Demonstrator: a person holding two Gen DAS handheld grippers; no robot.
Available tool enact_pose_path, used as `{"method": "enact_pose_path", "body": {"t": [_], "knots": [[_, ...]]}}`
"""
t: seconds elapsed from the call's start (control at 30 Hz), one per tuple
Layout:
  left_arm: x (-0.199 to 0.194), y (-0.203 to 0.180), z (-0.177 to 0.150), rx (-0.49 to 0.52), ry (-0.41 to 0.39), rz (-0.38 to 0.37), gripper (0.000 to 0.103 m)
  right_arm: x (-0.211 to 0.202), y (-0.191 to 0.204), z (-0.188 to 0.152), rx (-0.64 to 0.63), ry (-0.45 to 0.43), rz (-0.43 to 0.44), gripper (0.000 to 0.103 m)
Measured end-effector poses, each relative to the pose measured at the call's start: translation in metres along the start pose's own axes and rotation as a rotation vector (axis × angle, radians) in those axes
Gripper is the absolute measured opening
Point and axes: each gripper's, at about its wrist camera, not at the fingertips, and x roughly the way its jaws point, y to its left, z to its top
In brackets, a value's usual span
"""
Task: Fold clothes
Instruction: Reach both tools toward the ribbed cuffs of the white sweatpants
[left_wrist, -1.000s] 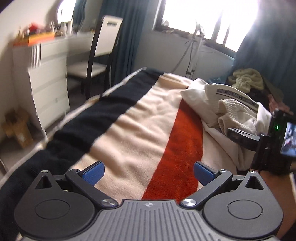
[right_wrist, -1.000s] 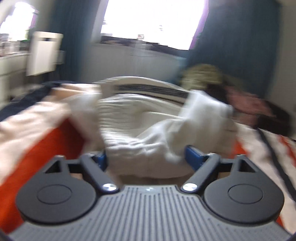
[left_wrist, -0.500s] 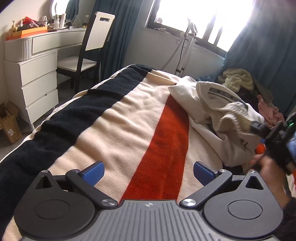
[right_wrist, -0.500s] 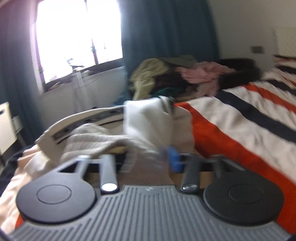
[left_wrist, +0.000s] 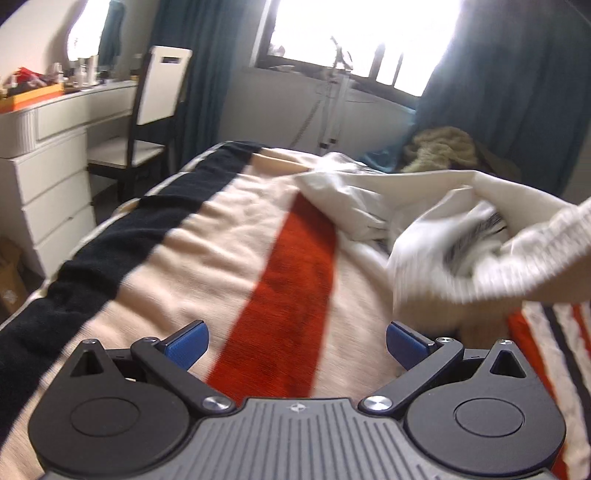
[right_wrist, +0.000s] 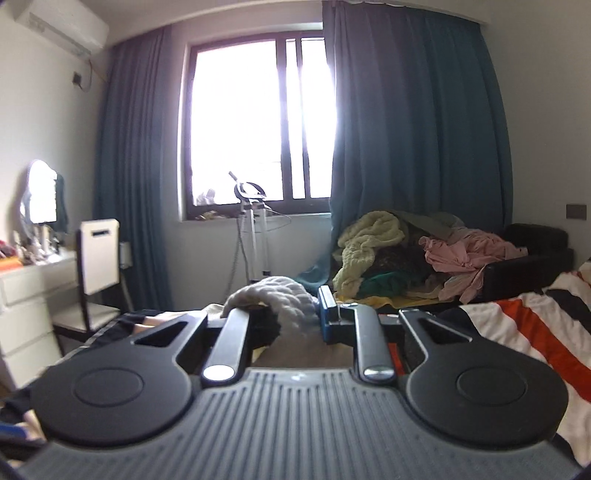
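- Left wrist view: the left gripper sits low in the middle of the frame with its two blue fingers spread wide and nothing between them
- Under it lies the striped blanket on the bed, with a red stripe going up the middle and a dark stripe on the left
- At the right side of the frame a white knit garment is lifted off the bed and looks blurry, so it seems to be moving
- More white cloth lies bunched up behind it, a bit above the middle
- A white dresser and a chair stand at the upper left
- Right wrist view: the right gripper is in the middle of the frame, its fingers pressed close and pinching a fat fold of that white knit garment
- It points up at the room, so the bed is mostly out of sight
- A pile of other clothes sits at the right by the blue curtain
- I think the step in hand is lifting the knit one out to open it up
- Next, the empty left gripper should catch another edge of it, so both can pull it flat on the blanket
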Motion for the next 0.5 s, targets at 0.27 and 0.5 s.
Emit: {"method": "enact_pose_path", "body": {"t": [0.27,0.5], "knots": [[0.000,-0.033,-0.026,0.030,0.104,-0.132,0.103,-0.084,-0.047,-0.016,0.161,0.033,0.019,0.020],[0.022,-0.064,-0.055,0.027,0.250,-0.270,0.101,-0.082,-0.078,-0.042,0.246,0.123,-0.018,0.021]]}}
